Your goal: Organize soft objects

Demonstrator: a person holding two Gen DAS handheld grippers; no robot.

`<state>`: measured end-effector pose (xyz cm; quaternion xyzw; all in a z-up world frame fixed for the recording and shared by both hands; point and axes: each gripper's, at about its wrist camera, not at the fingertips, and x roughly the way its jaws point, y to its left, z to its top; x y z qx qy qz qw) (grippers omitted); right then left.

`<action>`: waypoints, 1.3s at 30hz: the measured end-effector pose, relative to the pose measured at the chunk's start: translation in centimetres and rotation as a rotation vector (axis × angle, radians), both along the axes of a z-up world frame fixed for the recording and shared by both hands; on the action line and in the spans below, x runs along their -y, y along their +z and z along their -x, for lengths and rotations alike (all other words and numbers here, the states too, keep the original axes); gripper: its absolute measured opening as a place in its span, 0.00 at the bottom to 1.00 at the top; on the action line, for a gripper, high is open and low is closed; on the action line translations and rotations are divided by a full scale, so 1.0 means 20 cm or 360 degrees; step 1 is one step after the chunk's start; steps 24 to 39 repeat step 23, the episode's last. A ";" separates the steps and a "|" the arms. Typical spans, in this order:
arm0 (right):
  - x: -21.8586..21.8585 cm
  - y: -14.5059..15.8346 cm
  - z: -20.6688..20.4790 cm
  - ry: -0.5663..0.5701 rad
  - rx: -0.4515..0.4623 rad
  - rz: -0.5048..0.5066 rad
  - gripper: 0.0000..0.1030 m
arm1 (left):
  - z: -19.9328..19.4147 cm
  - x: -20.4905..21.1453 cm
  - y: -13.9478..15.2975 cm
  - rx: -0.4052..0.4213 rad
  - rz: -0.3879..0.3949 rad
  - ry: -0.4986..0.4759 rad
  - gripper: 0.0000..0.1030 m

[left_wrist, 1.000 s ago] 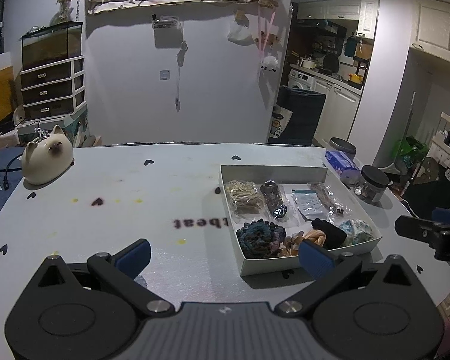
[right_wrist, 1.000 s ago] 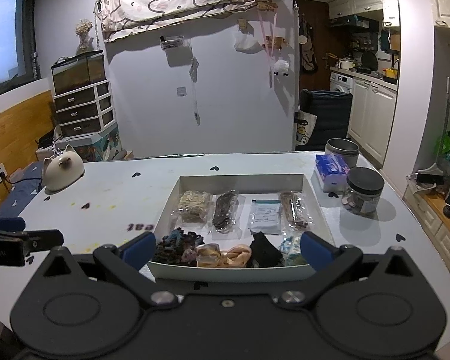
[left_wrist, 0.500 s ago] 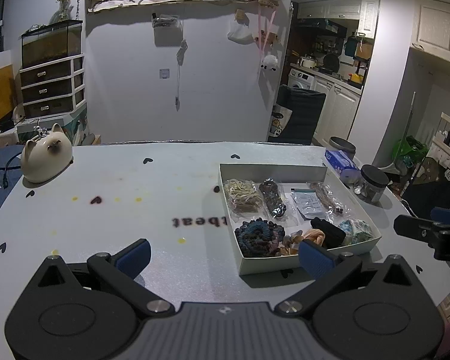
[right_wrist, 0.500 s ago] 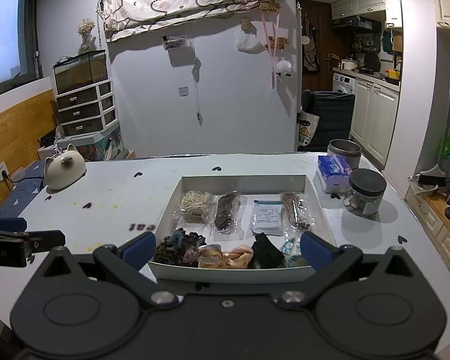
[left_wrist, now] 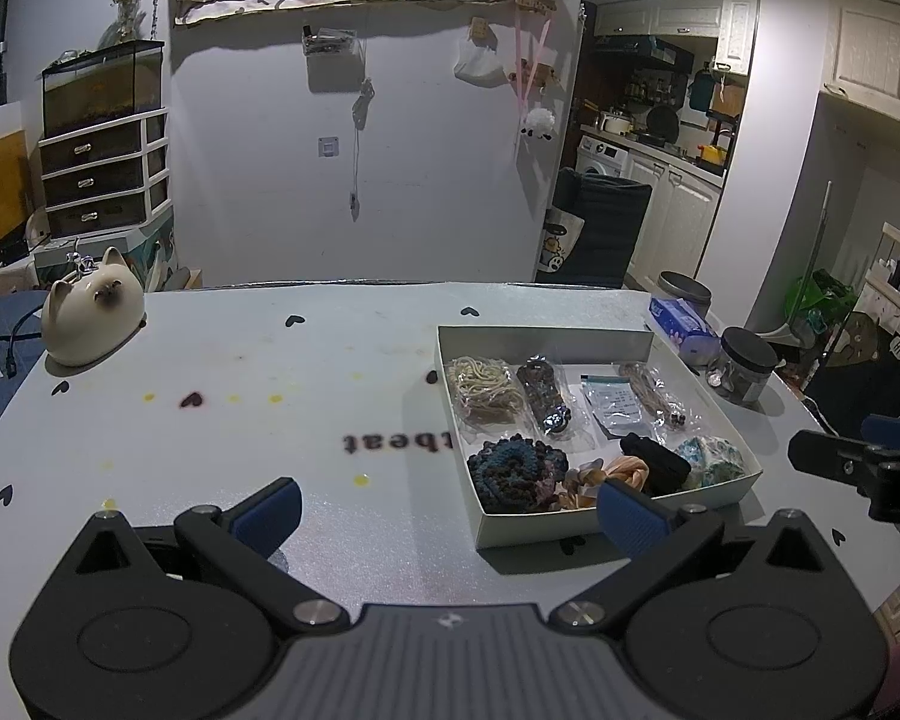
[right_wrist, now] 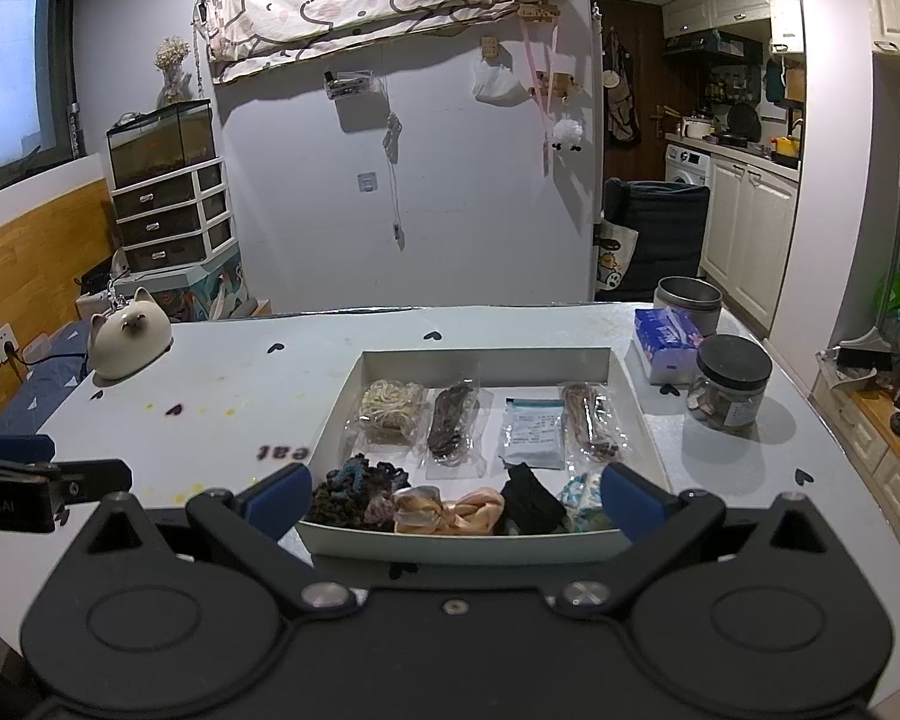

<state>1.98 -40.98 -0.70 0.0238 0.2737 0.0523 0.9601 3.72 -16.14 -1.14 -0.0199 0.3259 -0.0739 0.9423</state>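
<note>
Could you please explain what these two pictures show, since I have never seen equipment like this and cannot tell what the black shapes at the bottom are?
There is no robot here: a person holds a two-finger gripper in each hand, and each one carries a wide-angle camera looking forward along its fingers. The black shapes with blue pads are those grippers. One picture looks out from the left gripper, the other from the right gripper. Both are open and hold nothing.

On the table lies a shallow white box. Its back row holds small clear bags; the front row holds soft hair ties, among them a dark crocheted scrunchie and a peach scrunchie. Also on the table are a cat figurine, a tissue pack and a dark-lidded jar.
</note>
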 end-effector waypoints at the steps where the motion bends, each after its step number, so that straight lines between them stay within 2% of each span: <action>1: 0.00 0.00 0.00 0.0000 -0.0001 -0.0001 1.00 | 0.00 0.00 0.00 -0.0002 0.0001 0.0000 1.00; 39: 0.00 0.00 0.00 -0.0002 -0.0004 0.0000 1.00 | 0.00 0.00 -0.03 -0.0008 -0.0003 0.0006 1.00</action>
